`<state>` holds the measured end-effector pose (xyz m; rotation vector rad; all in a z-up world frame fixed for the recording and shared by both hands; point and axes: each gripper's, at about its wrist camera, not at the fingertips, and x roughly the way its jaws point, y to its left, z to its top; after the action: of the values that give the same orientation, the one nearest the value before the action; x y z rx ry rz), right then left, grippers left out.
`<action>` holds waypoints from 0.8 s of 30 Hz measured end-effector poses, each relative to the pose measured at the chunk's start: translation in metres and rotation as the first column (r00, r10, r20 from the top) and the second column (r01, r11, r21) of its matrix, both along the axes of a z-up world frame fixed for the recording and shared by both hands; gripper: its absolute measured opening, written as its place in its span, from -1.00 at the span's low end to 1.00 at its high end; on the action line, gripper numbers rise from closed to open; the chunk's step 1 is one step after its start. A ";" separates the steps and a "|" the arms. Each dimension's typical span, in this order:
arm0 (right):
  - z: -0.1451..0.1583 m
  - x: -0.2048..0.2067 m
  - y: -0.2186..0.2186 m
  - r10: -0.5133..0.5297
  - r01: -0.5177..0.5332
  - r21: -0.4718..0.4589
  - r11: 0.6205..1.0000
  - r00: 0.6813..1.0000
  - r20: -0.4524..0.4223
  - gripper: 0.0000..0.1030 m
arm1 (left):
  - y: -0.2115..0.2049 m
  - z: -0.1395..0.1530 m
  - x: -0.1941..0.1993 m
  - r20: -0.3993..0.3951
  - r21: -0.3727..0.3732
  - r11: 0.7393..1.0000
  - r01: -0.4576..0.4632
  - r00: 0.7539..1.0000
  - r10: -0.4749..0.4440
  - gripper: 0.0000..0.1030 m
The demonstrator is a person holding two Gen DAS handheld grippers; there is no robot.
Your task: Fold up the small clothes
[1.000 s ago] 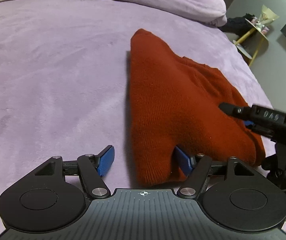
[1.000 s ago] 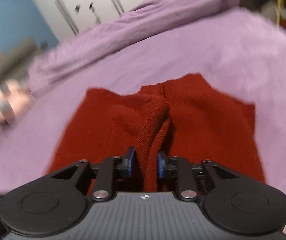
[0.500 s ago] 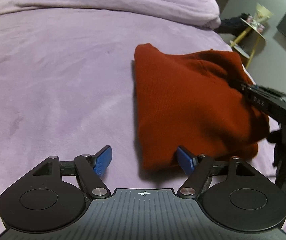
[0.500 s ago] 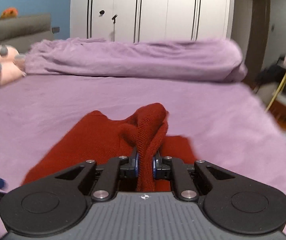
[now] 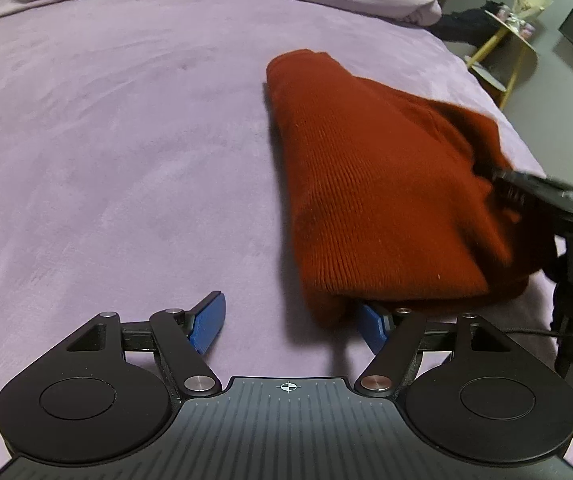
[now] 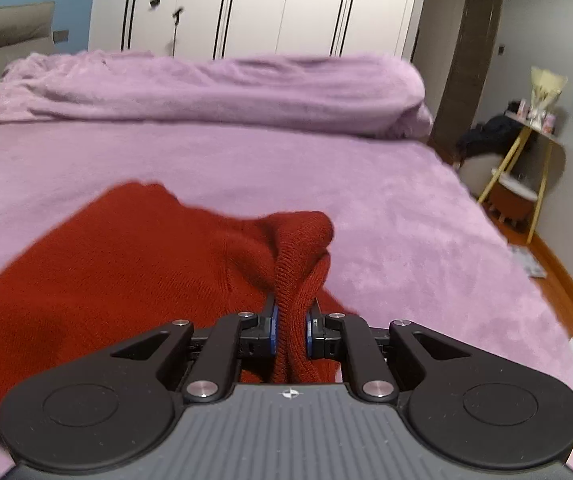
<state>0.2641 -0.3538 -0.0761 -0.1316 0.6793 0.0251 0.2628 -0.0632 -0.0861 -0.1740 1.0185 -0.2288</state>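
One rust-red knitted garment [image 5: 370, 184] lies on the lilac plush bedspread [image 5: 126, 152], and two black hand-held grippers with blue pads work at it.

The left gripper [image 5: 290, 322] points steeply down at the bedspread beside the garment's near corner. Its jaws stand wide apart: the left pad is over bare bedspread, clear of the knit, while the right pad sits tucked just under the garment's near edge. Nothing is pinched between them.

The right gripper [image 6: 290, 330] tilts less steeply and comes in from the garment's right side. Its jaws, which have just been shifting, now stand narrow and clamp a bunched fold of the garment [image 6: 126, 264]; the knit rises from between the pads in a ridged hump, lifted off the rest of the cloth.

The left wrist view shows the garment whole, a folded slab with its far corner rounded, and the right gripper [image 5: 502, 178] only as a blurred dark bar biting into the garment's right edge. The right wrist view alone shows the pinch itself. Beyond the garment it also shows one rolled lilac duvet [image 6: 214, 92], white wardrobe doors [image 6: 254, 4], and, right of the bed, one yellow-legged side table [image 6: 526, 152], which the left view catches too.
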 end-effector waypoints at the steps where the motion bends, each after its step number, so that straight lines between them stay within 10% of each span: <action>1: 0.000 -0.002 -0.007 -0.020 0.020 0.032 0.999 1.000 -0.005 -0.49 | -0.002 0.000 0.000 0.004 0.011 1.000 -0.003 1.000 0.003 0.45; 4: 0.015 -0.027 -0.045 -0.137 0.128 0.252 0.959 0.990 0.017 -0.09 | -0.008 -0.002 -0.003 0.036 0.046 0.999 -0.010 0.999 0.008 0.47; 10: 0.003 -0.112 -0.099 -0.186 0.209 0.716 0.666 0.976 -0.112 -0.05 | -0.016 -0.002 -0.012 0.078 0.070 0.996 -0.062 0.995 0.057 0.45; 16: -0.018 -0.125 -0.089 -0.113 0.189 0.854 0.486 0.982 -0.153 -0.07 | -0.015 0.000 -0.011 0.063 0.055 0.992 -0.115 0.992 0.111 0.45; 22: -0.024 -0.099 -0.071 -0.163 0.263 0.819 0.510 0.964 -0.208 -0.64 | -0.006 0.001 -0.013 0.063 0.017 0.987 -0.161 0.985 0.160 0.42; 24: -0.025 -0.102 -0.077 -0.132 0.219 0.891 0.399 0.975 -0.180 -0.68 | 0.000 0.004 -0.015 0.067 -0.006 0.983 -0.184 0.981 0.184 0.39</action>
<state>0.1625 -0.4311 -0.1008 1.0430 0.6757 0.1992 0.2478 -0.0634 -0.0821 -0.2571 0.9291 -0.0650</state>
